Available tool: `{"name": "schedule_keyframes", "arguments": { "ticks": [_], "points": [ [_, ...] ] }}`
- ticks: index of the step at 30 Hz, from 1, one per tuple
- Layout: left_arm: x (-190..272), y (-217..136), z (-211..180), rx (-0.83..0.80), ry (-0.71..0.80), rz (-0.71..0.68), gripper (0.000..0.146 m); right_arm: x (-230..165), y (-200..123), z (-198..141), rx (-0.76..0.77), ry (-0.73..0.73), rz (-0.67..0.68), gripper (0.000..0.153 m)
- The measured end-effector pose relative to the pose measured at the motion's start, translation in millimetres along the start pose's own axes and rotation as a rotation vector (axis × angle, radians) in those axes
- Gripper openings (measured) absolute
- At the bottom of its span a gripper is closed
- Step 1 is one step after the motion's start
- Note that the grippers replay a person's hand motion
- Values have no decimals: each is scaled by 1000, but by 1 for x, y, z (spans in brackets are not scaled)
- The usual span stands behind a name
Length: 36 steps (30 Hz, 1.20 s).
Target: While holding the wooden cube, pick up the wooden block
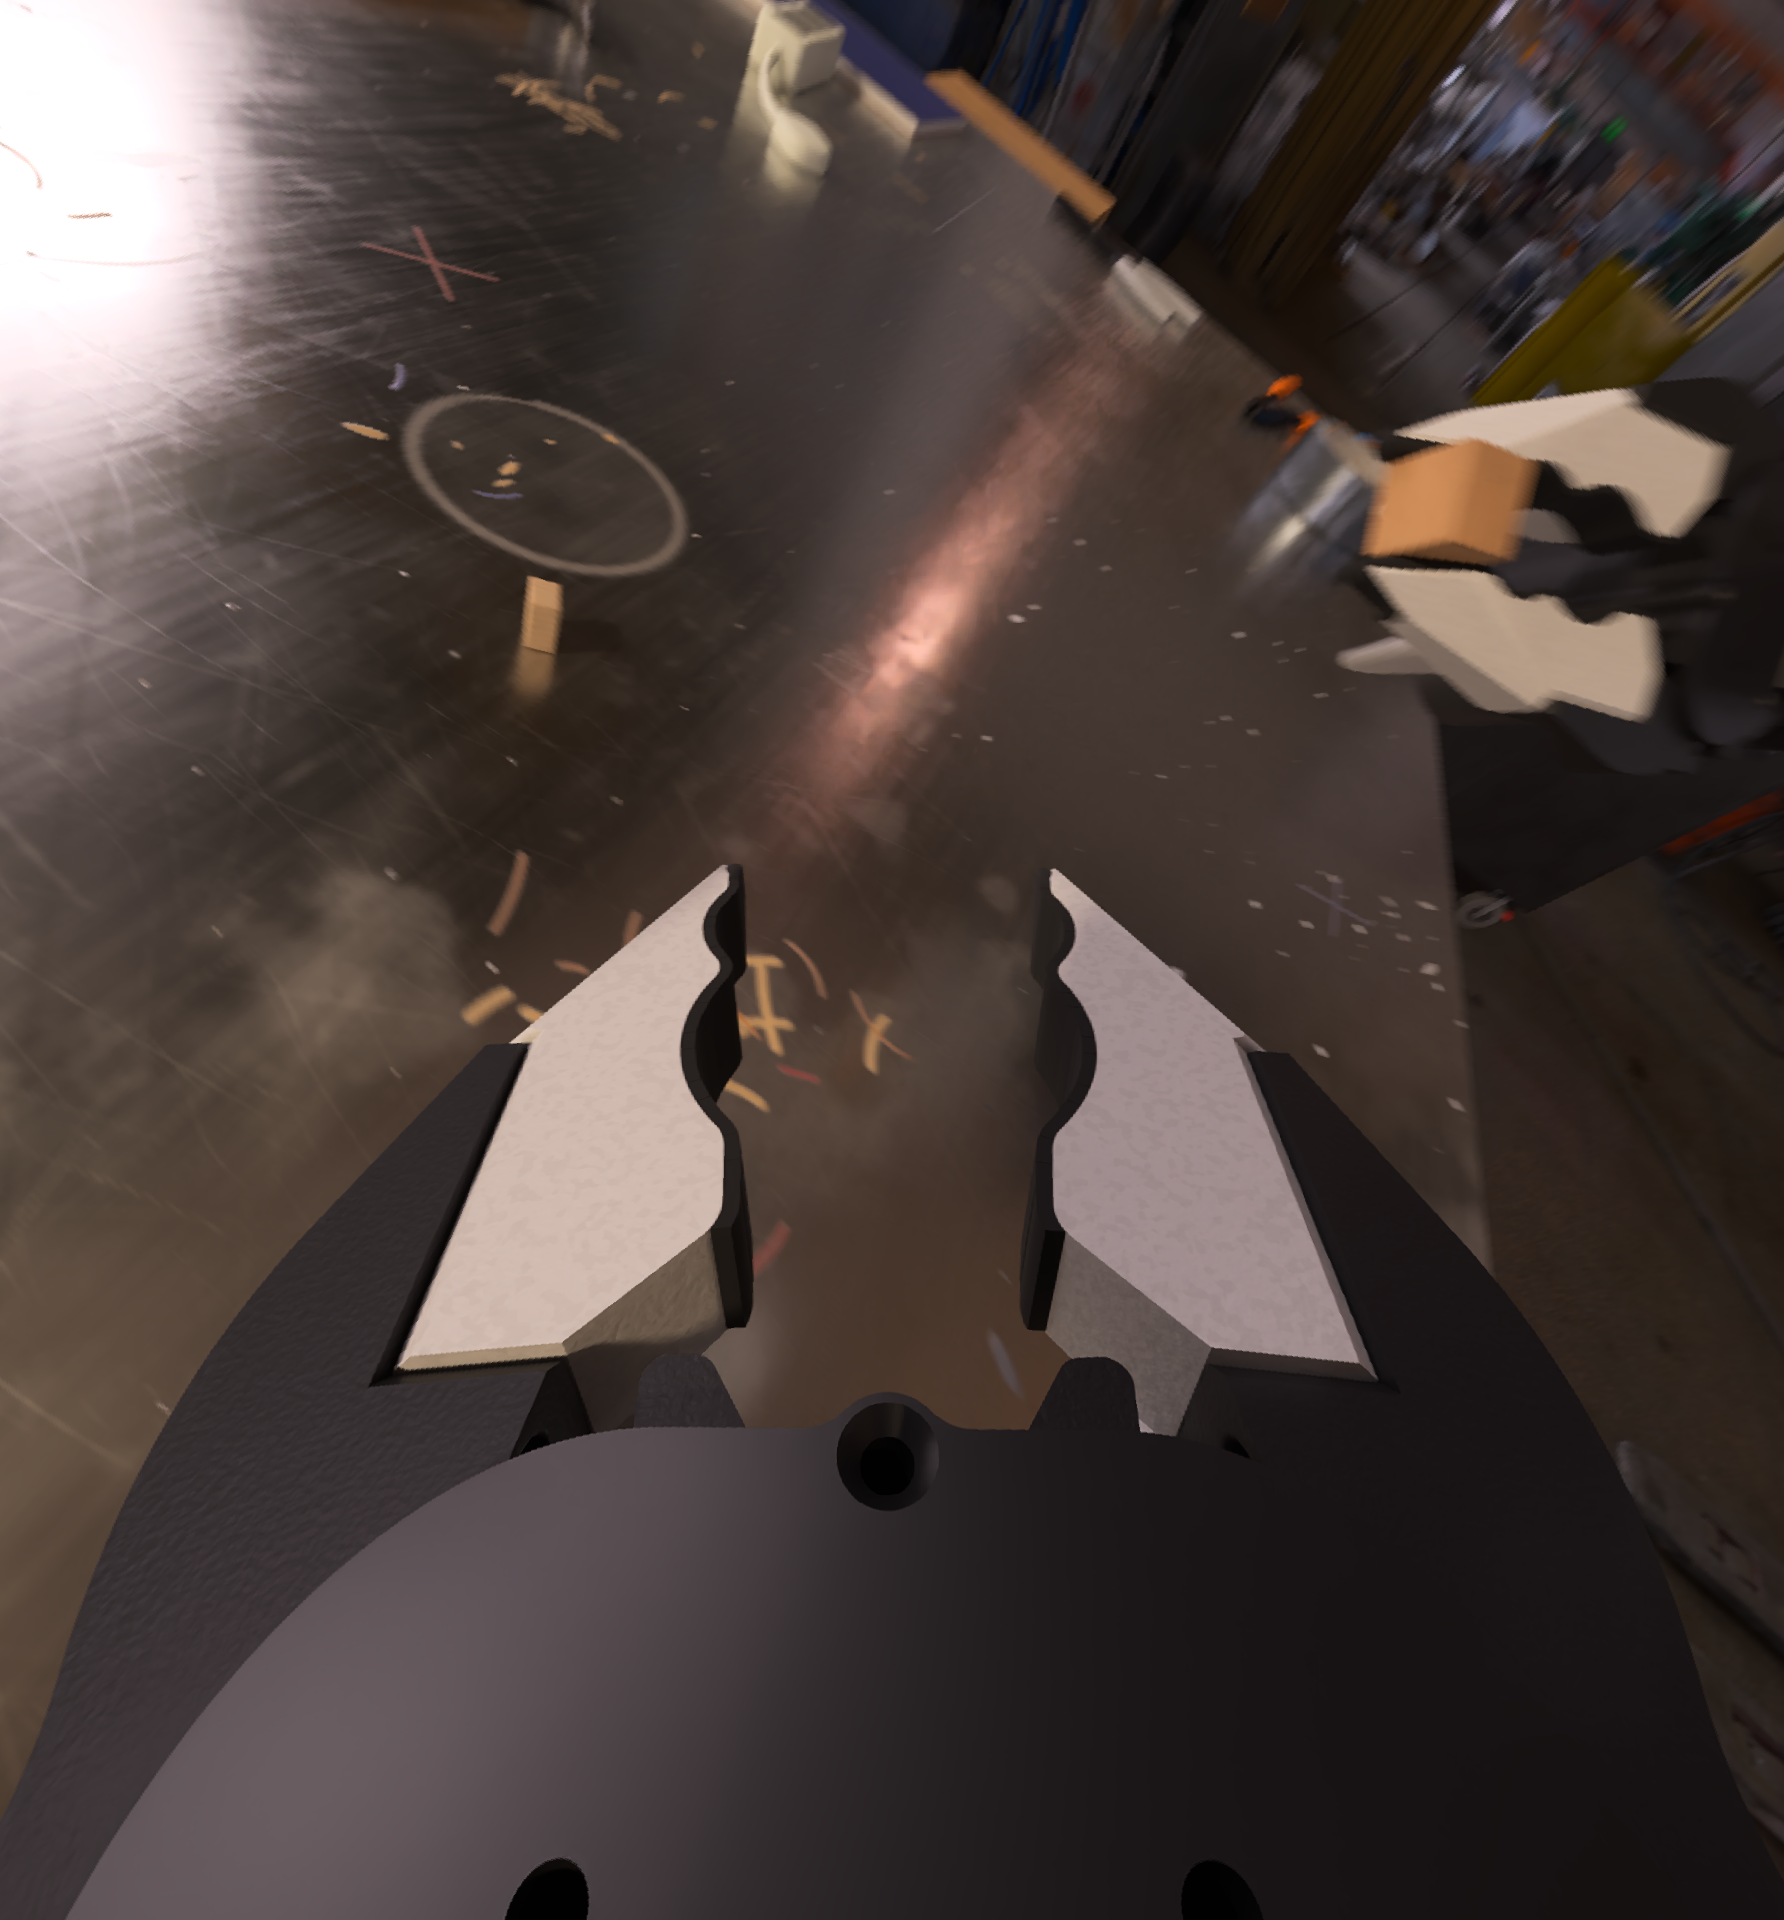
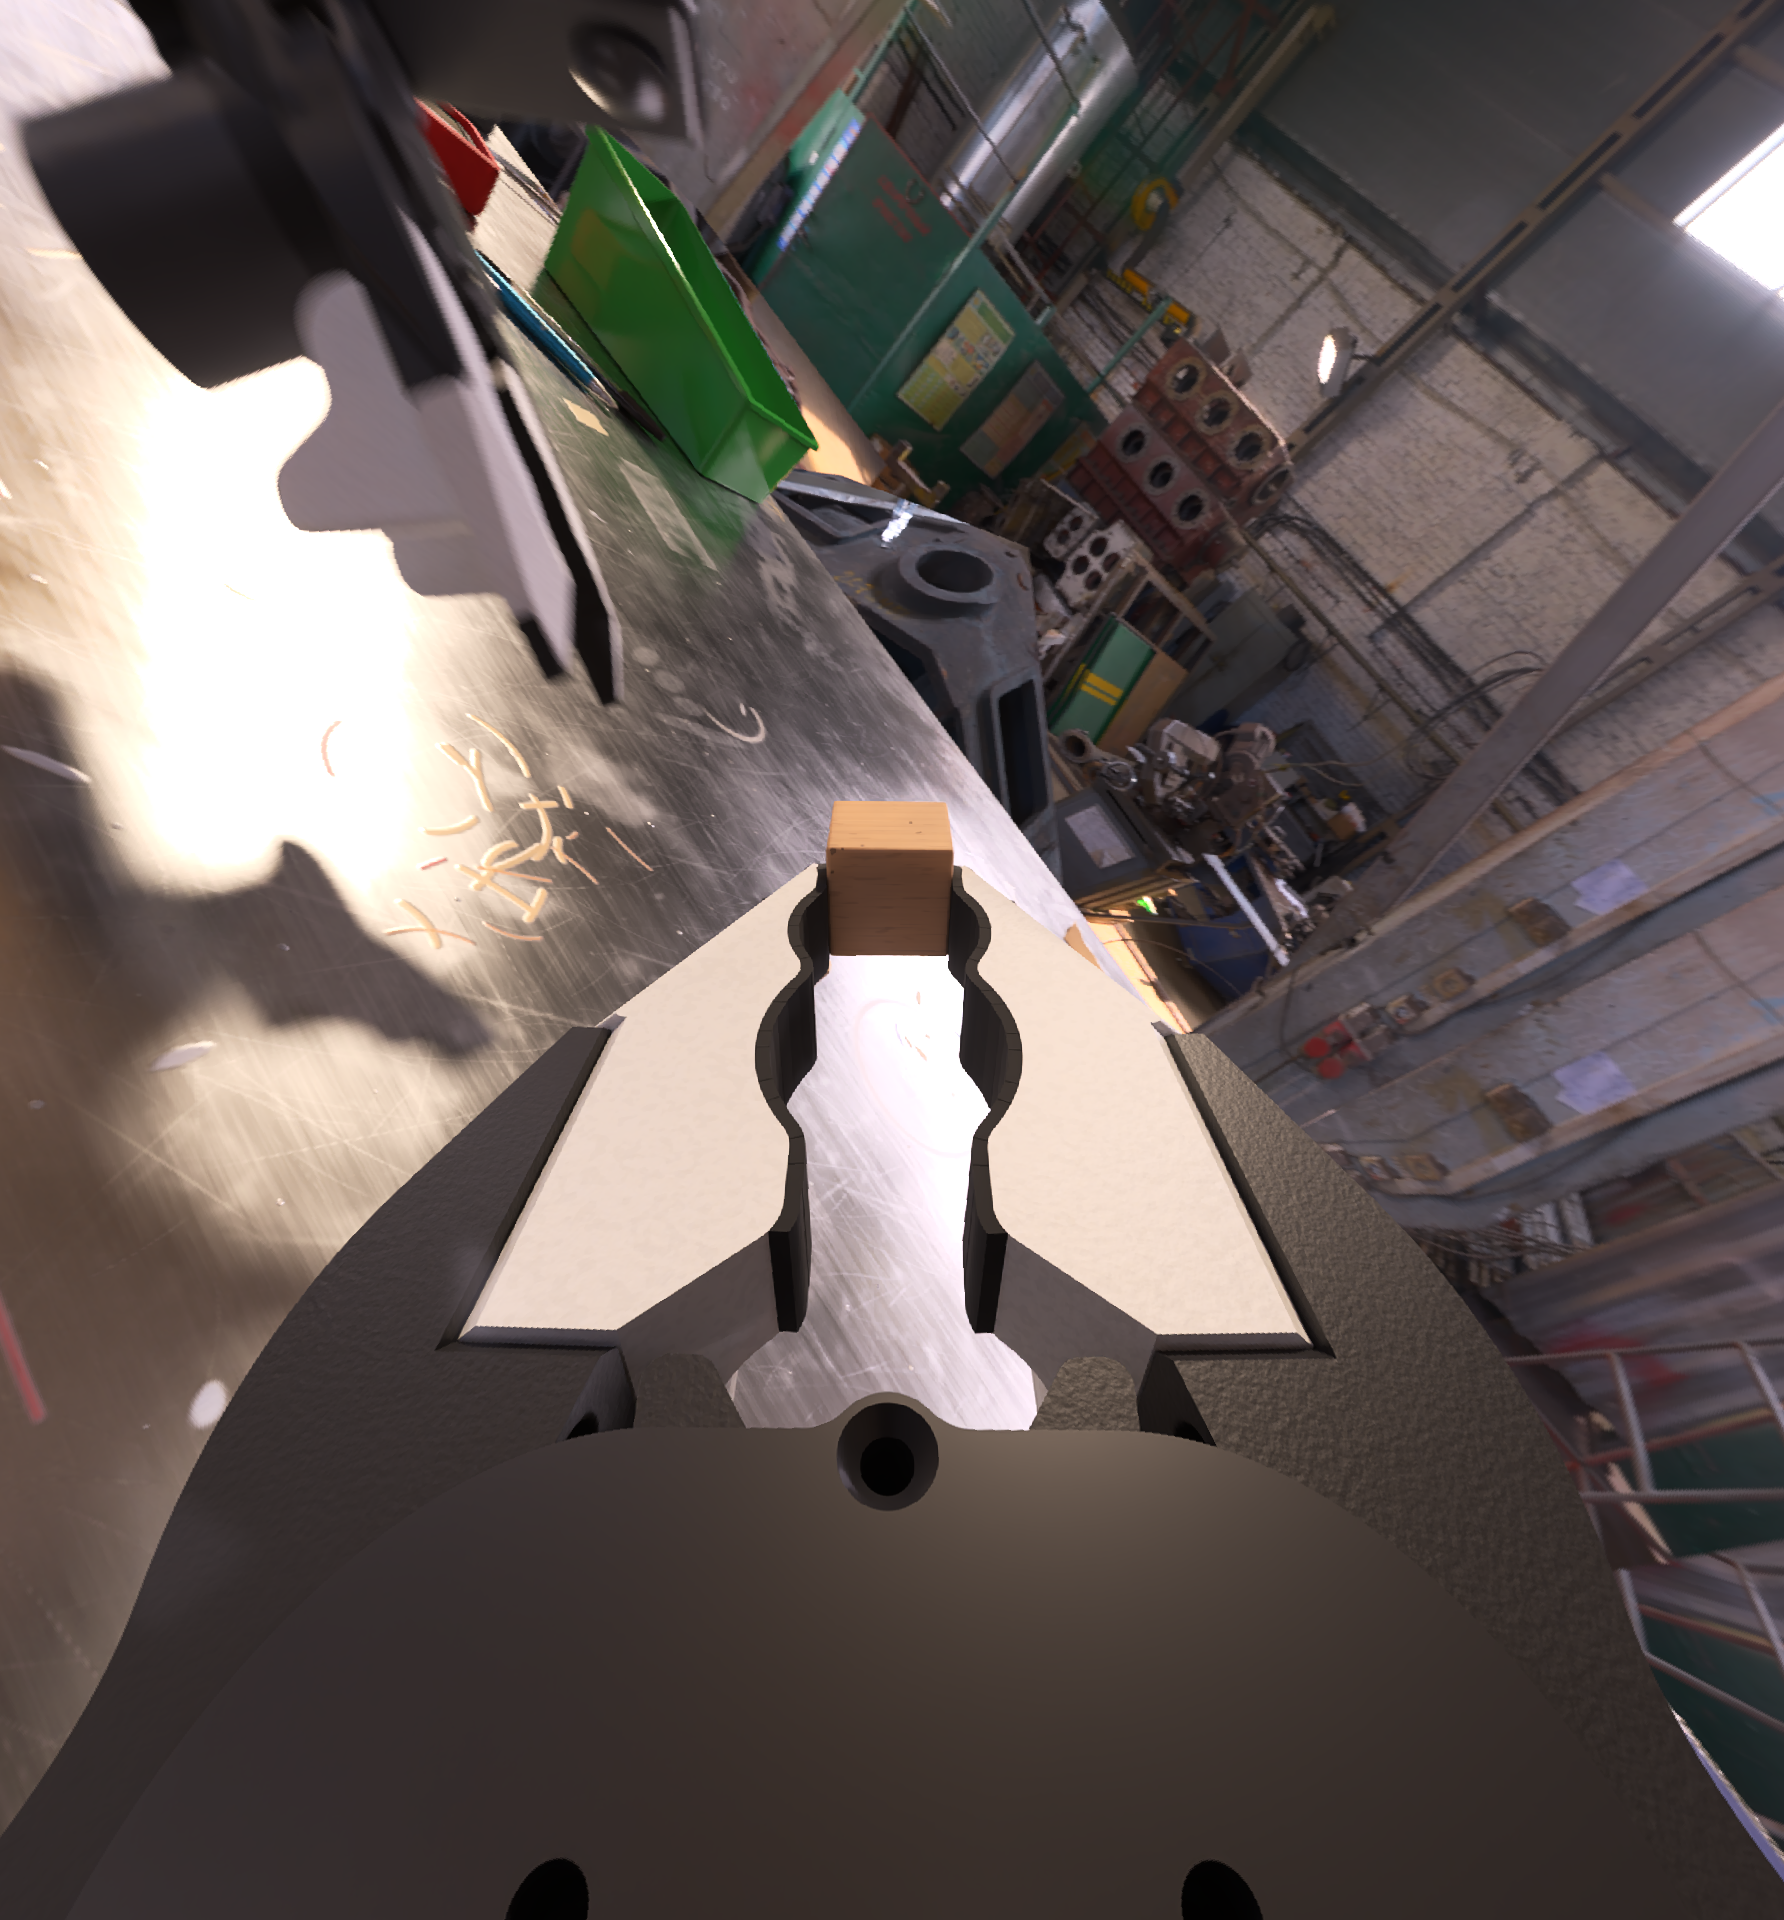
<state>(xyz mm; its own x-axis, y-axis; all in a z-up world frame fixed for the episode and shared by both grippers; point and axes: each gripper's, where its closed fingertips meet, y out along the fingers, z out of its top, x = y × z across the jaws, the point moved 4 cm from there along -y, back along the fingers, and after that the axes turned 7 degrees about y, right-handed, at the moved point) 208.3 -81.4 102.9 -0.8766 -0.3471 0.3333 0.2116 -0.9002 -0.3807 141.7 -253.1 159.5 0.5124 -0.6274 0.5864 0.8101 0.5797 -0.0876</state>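
My right gripper (image 2: 888, 883) is shut on the wooden cube (image 2: 888, 878), held at its fingertips above the metal table near the edge. In the left wrist view the right gripper (image 1: 1439, 520) shows at the far right, holding the cube (image 1: 1449, 501) in the air. The wooden block (image 1: 541, 613), small and pale, stands upright on the table beside a scribed circle (image 1: 543, 499), well ahead and left of my left gripper (image 1: 888, 894). My left gripper is open and empty above the table. It also shows in the right wrist view (image 2: 555, 582) at the upper left.
The scratched metal table (image 1: 244, 935) carries wood shavings (image 1: 763, 1018) and chalk marks. A white mug-like object (image 1: 794, 83) and a wooden plank (image 1: 1023, 135) lie at the far edge. A green bin (image 2: 670, 312) and a red box (image 2: 462, 166) sit along the table edge.
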Motion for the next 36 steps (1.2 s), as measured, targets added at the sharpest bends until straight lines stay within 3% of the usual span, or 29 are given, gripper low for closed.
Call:
{"name": "schedule_keyframes", "arguments": {
  "ticks": [10,19,22,24,28,33,36],
  "points": [
    [-102,108,53,-256,-39,137,36,17,-16,-6,56,109,3,21],
    [-109,129,36,-278,-101,118,23,17,-20,-16,73,156,24,21],
    [-108,132,34,-274,-126,91,0,20,-19,-16,76,163,20,21],
    [-108,128,33,-278,-147,67,0,22,-18,-16,77,165,13,21],
    [-102,114,34,-276,-102,95,21,23,-16,-15,80,170,14,21],
    [-98,120,24,-350,-24,173,36,20,-12,-14,79,150,27,21],
    [-96,130,23,-371,35,218,34,20,-12,-14,80,139,26,21]
  ]
}}
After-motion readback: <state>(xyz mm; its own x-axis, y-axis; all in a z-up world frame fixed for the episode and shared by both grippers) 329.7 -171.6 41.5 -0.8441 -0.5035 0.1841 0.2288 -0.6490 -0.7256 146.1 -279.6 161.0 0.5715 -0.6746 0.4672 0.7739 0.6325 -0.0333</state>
